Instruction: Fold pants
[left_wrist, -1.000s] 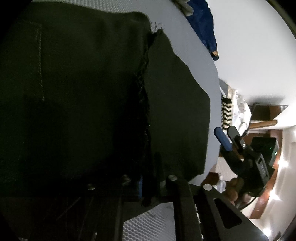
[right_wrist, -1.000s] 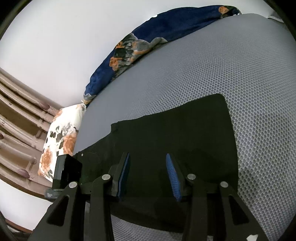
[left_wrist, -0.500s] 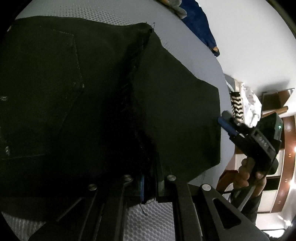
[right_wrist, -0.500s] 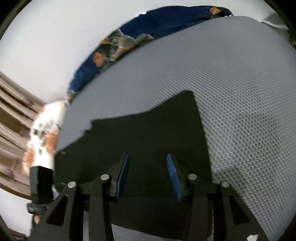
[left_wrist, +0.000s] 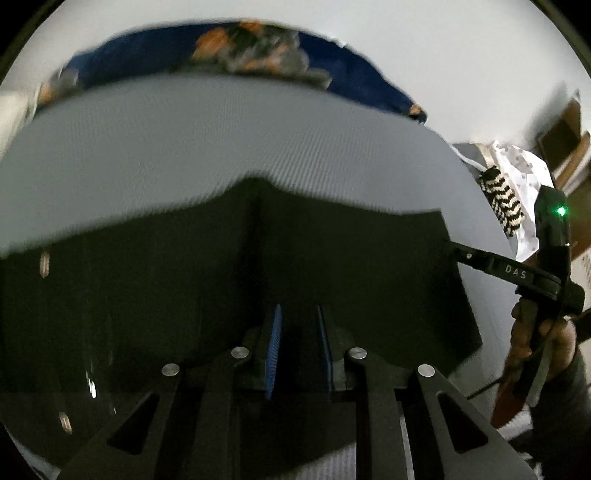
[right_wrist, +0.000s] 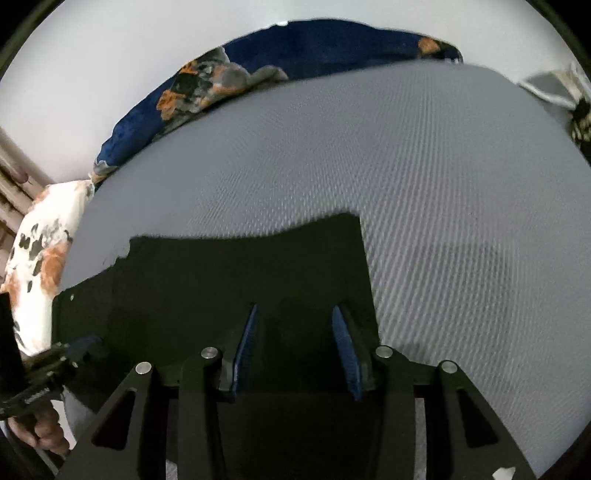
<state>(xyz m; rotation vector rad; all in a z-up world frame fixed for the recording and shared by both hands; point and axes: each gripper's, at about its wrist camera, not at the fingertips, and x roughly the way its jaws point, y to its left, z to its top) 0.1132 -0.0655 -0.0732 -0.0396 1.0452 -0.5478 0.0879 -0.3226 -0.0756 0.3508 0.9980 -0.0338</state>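
Black pants (left_wrist: 184, 288) lie flat and folded on a grey mesh-textured bed (left_wrist: 221, 147). They also show in the right wrist view (right_wrist: 229, 280). My left gripper (left_wrist: 297, 317) is open, its blue pads just above the near part of the pants, holding nothing. My right gripper (right_wrist: 293, 317) is open over the right end of the pants. The right gripper also shows at the right edge of the left wrist view (left_wrist: 450, 245), by the pants' right edge. The left gripper shows at the left edge of the right wrist view (right_wrist: 83, 345).
A dark blue floral blanket (left_wrist: 258, 62) lies along the far edge of the bed by the white wall. A white floral pillow (right_wrist: 40, 258) is at the left. Zigzag-patterned and white cloth (left_wrist: 506, 199) lies off the bed's right side. Grey bed surface (right_wrist: 443, 221) extends right of the pants.
My left gripper let go of the pants fabric and opened, and it swung round to face the wall. The pants now lie flat. The right gripper stayed open and shifted slightly.
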